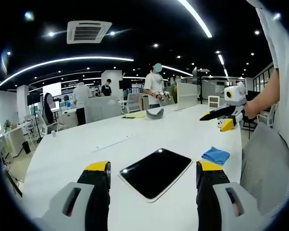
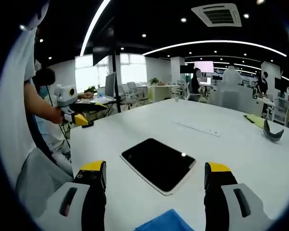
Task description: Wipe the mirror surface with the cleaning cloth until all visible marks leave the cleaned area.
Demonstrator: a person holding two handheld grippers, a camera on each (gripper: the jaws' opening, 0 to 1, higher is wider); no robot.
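Note:
A dark mirror with rounded corners and a pale rim lies flat on the white table. In the left gripper view my left gripper is open just before the mirror, nothing between its yellow-tipped jaws. To the mirror's right sits a folded blue cloth. Further right, a hand holds my right gripper above the table edge. In the right gripper view the mirror lies ahead of my open right gripper, and the blue cloth lies at the bottom between its jaws. My left gripper appears at the left.
A grey curved object and a yellow sheet lie at the table's far end, and a thin white strip lies beyond the mirror. A mesh chair back stands by the table's near edge. Several people stand behind.

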